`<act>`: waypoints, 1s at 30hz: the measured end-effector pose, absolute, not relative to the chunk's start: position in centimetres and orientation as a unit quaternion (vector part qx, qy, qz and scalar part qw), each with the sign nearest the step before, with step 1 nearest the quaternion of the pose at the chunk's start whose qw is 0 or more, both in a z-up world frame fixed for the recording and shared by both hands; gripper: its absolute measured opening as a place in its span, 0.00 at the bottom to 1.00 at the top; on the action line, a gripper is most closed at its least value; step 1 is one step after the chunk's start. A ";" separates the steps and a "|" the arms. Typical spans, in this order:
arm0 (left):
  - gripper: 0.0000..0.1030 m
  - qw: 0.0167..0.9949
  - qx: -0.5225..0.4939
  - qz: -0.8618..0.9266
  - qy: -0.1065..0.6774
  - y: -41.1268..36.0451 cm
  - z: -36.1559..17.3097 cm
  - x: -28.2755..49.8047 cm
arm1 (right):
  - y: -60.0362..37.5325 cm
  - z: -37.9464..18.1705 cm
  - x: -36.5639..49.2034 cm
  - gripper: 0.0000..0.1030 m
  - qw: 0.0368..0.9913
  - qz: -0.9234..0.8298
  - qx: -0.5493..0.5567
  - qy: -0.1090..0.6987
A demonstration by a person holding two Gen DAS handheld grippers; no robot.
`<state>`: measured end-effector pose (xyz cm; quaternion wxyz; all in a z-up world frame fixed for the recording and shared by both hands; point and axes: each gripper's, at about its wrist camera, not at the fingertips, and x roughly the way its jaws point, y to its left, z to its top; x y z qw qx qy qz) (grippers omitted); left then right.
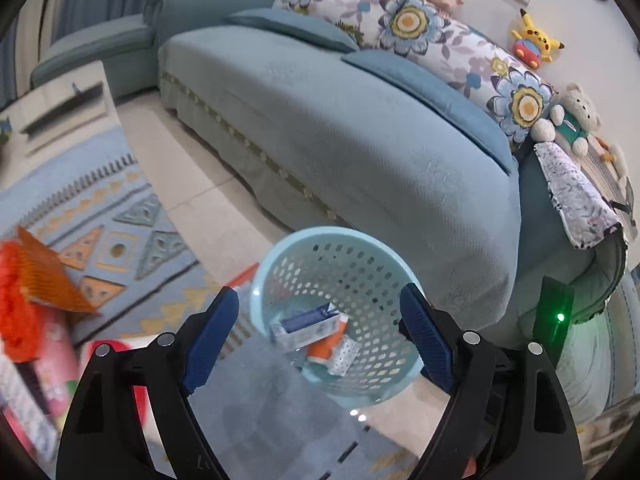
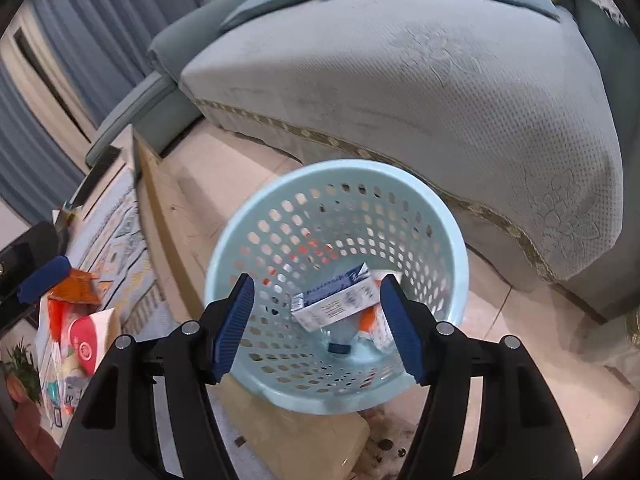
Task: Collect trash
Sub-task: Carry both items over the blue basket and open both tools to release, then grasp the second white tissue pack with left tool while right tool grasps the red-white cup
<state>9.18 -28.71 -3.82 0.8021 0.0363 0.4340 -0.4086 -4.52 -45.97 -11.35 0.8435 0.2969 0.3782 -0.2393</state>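
Note:
A light blue perforated trash basket [image 1: 280,256] stands on the floor by the sofa; it also shows in the right wrist view [image 2: 240,224]. Inside lie a white and blue carton [image 1: 308,326] [image 2: 336,300], an orange item [image 1: 326,350] and a clear bottle with a dark cap [image 2: 340,340]. My left gripper [image 1: 320,332] is open and empty above the basket. My right gripper [image 2: 320,324] is open and empty, directly over the basket's mouth. An orange packet [image 1: 52,280] [image 2: 76,288] and other wrappers lie on the table at the left.
A teal sofa [image 1: 340,140] with floral cushions and plush toys fills the back. A patterned blue cloth [image 1: 120,220] covers the low table at left, whose edge [image 2: 160,208] runs beside the basket. Tiled floor [image 2: 500,300] lies between sofa and basket.

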 end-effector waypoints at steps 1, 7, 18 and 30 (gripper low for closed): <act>0.78 0.808 0.036 -0.407 0.425 -27.8 -3.1 8.9 | -45.7 -11.0 -4.5 0.60 0.846 -0.237 0.296 0.376; 0.78 0.854 0.009 -0.354 0.382 -21.0 1.0 7.9 | -42.2 -7.5 -4.4 0.60 0.883 -0.193 0.268 0.334; 0.78 0.921 -0.048 -0.119 0.369 -7.6 0.9 10.8 | -34.6 -4.4 -2.5 0.60 0.922 -0.118 0.195 0.313; 0.79 0.870 -0.107 -0.046 0.479 -2.3 -7.5 16.0 | -27.9 -5.2 2.7 0.60 0.927 -0.057 0.117 0.351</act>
